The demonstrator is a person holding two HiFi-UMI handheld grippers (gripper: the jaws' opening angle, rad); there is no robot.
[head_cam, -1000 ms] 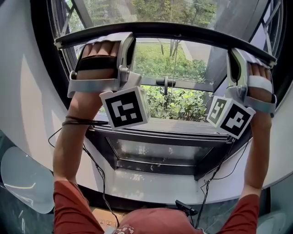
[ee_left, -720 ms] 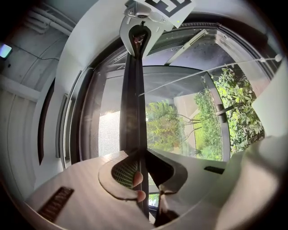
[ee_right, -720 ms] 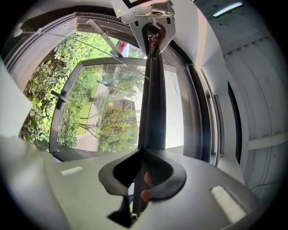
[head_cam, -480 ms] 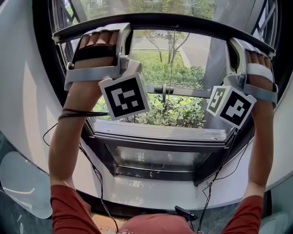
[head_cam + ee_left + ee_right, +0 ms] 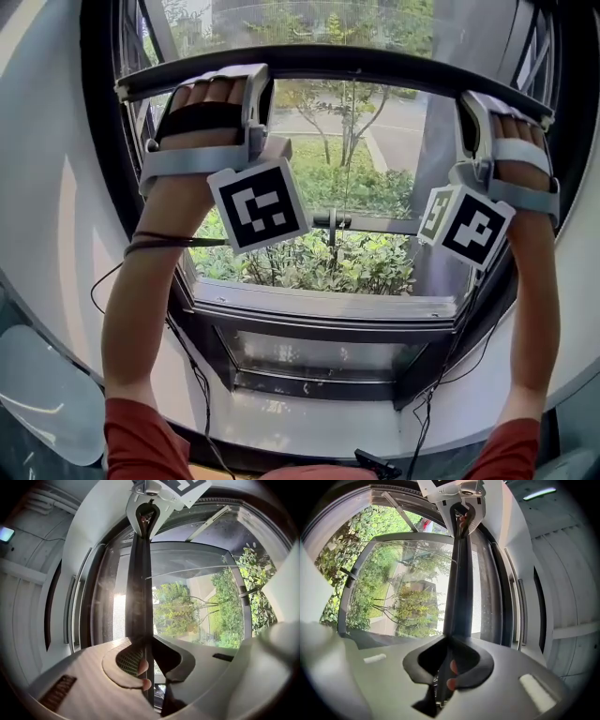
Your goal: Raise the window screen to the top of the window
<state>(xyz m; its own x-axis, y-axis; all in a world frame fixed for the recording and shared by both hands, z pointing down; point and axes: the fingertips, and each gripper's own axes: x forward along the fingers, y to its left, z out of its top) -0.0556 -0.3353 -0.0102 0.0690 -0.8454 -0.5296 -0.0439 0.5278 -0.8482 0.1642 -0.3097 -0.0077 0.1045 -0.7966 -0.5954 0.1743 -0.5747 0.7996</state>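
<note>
The window screen's black bottom bar (image 5: 356,58) runs across the upper part of the window in the head view. My left gripper (image 5: 257,86) is shut on the bar near its left end, and my right gripper (image 5: 467,105) is shut on it near its right end. In the left gripper view the bar (image 5: 139,583) rises straight out of the closed jaws of my left gripper (image 5: 146,654) toward the right gripper (image 5: 147,509) at the far end. The right gripper view mirrors this: the bar (image 5: 459,583) leaves my right gripper (image 5: 449,663) and ends at the left gripper (image 5: 462,504). Grey mesh hangs above the bar.
Below the bar the tilted outer pane shows, with its handle (image 5: 332,221), trees and shrubs outside. The dark window frame and sill (image 5: 328,302) lie under my arms. Cables (image 5: 199,380) hang from both grippers down the white wall. White curved reveals flank the window.
Both grippers have gone up together with the bar held between them. More open window shows below the bar than a second ago.
</note>
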